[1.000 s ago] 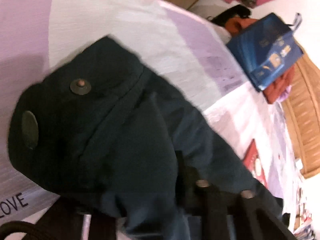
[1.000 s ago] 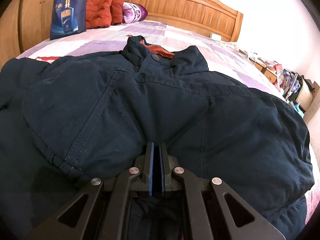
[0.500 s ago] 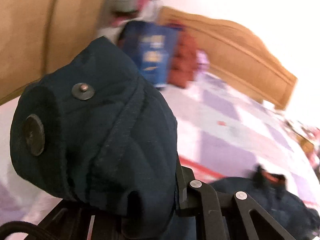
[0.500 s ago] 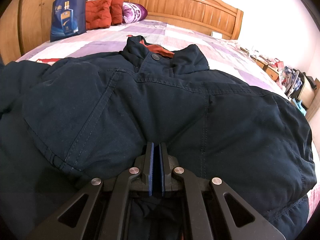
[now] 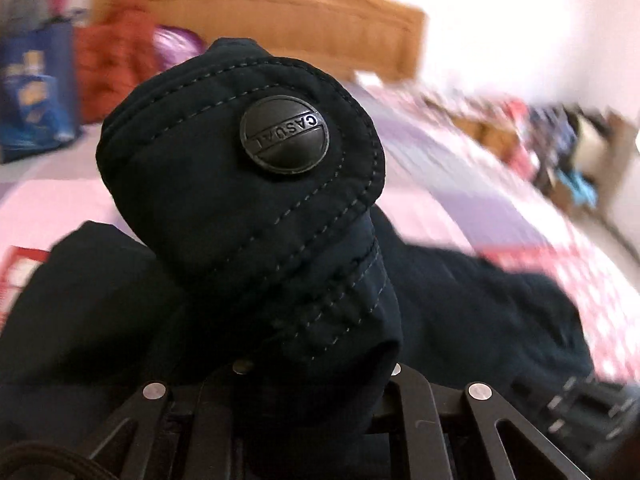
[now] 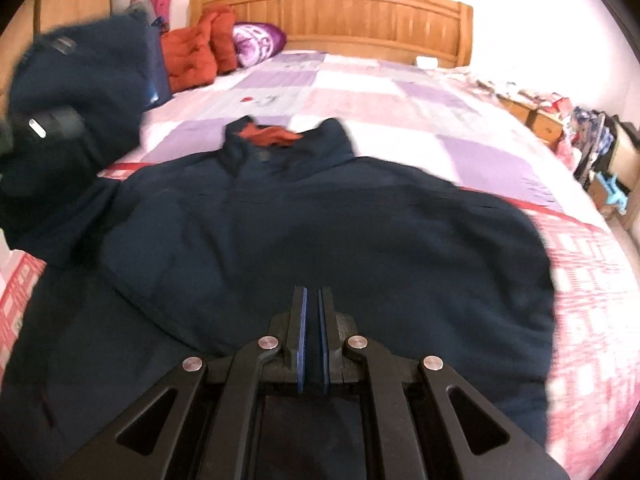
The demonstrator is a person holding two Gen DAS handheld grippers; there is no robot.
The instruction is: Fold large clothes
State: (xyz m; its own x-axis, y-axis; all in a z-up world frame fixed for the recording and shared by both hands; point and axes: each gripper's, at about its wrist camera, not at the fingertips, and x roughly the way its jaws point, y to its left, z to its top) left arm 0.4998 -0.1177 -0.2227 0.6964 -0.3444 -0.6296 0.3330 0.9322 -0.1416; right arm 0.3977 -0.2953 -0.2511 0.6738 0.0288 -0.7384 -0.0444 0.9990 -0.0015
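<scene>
Left wrist view: the left tool (image 5: 308, 384) is closed on the sleeve cuff (image 5: 256, 216) of the dark navy jacket (image 5: 480, 320); the cuff bulges up over the fingers and hides their tips. A round metal snap button (image 5: 284, 137) stamped CASUAL sits on the cuff tab, facing the camera. Behind the cuff, the rest of the jacket lies on the bed (image 5: 460, 184), with the wooden headboard (image 5: 272, 12) beyond it, all blurred.

Right wrist view: the right tool (image 6: 313, 304) has its two blue-padded fingers (image 6: 303, 336) nearly together with only a narrow slit between them, and nothing is gripped. It hovers over the jacket's lower body. The jacket lies spread on the bed's purple-and-white quilt (image 6: 360, 92), collar (image 6: 280, 138) toward the headboard. The sleeve (image 6: 76, 120) is raised, off to the left of the collar. An orange-red garment (image 6: 200, 52) and a purple pillow (image 6: 258, 42) lie against the headboard.
</scene>
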